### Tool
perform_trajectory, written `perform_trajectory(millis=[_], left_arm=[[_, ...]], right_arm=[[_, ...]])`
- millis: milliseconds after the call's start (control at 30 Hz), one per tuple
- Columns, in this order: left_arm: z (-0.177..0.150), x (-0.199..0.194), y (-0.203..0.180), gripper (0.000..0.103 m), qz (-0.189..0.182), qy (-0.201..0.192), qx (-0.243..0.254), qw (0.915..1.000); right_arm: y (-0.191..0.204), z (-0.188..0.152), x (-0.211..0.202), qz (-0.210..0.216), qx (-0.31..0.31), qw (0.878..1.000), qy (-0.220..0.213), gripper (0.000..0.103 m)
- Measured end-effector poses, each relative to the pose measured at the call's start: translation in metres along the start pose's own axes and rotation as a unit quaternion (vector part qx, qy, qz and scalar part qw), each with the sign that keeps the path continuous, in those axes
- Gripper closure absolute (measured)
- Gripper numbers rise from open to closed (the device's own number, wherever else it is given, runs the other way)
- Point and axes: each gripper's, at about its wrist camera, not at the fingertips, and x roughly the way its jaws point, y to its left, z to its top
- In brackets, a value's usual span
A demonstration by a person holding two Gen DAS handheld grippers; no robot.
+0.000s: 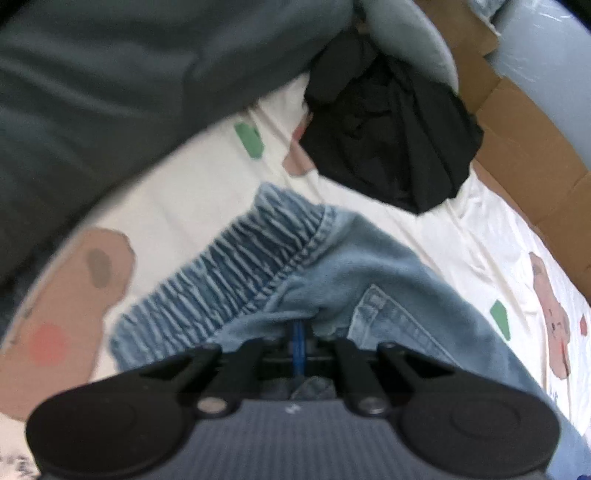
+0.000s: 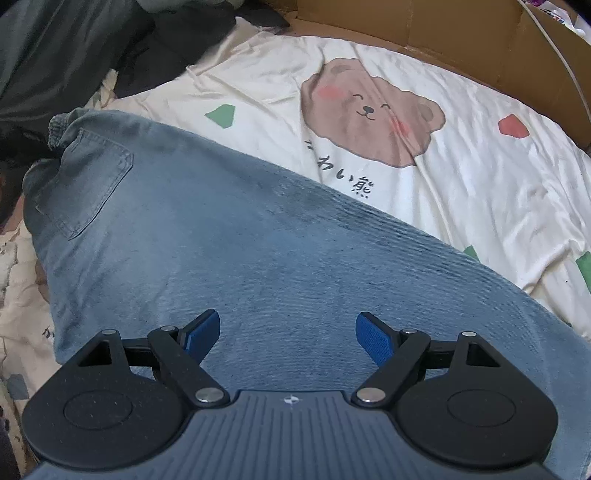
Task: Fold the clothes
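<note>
Light blue jeans [image 1: 332, 266] with a gathered elastic waistband [image 1: 236, 266] lie on a cream bear-print sheet [image 1: 177, 192]. My left gripper [image 1: 299, 332] is shut on the denim just below the waistband, the cloth bunched around its blue pads. In the right wrist view the jeans [image 2: 236, 236] lie spread flat, back pocket [image 2: 85, 184] at the left. My right gripper [image 2: 288, 332] is open and empty just above the flat denim, its blue pads [image 2: 373, 336] wide apart.
A crumpled black garment [image 1: 391, 136] lies on the sheet beyond the jeans. Grey-green bedding [image 1: 110, 74] is piled at the left. Brown cardboard [image 2: 424, 26] runs along the far edge of the sheet [image 2: 480, 184]. Dark clothes [image 2: 74, 55] sit at the far left.
</note>
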Motion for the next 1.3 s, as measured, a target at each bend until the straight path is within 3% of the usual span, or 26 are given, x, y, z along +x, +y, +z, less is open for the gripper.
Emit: perform_trajectory(millis=[33, 167, 333, 433, 767, 867, 1133, 1300], left_arm=[[0.001, -0.011, -0.002, 0.094, 0.000, -0.014, 0.001, 0.9999], [0.002, -0.037, -0.020, 0.092, -0.025, -0.045, 0.004, 0.9987], [-0.010, -0.019, -0.046, 0.089, -0.031, -0.025, 0.026, 0.9989], [-0.015, -0.004, -0.040, 0.090, -0.038, -0.020, -0.019, 0.9989], [-0.004, 0.041, -0.036, 0.087, -0.012, -0.046, -0.051, 0.9976], [0.007, 0.049, -0.028, 0.095, -0.011, -0.037, -0.063, 0.9973], [0.018, 0.011, -0.045, 0.093, -0.024, -0.036, -0.048, 0.9979], [0.013, 0.013, -0.071, 0.091, -0.050, -0.021, -0.022, 0.9983]], right_arm=[[0.001, -0.001, 0.001, 0.001, -0.001, 1.000, 0.002, 0.018], [0.000, -0.005, 0.005, 0.009, 0.015, 1.000, 0.010, 0.018], [-0.008, -0.005, 0.006, 0.021, 0.054, 0.998, 0.014, 0.018], [-0.017, -0.004, 0.005, 0.017, 0.068, 0.997, 0.016, 0.018], [-0.020, -0.005, 0.009, 0.016, 0.080, 0.997, 0.018, 0.018], [-0.017, -0.005, 0.012, 0.014, 0.075, 0.997, 0.017, 0.018], [-0.018, -0.003, 0.013, 0.014, 0.081, 0.997, 0.008, 0.018], [-0.020, -0.004, 0.012, 0.012, 0.086, 0.996, 0.003, 0.018]])
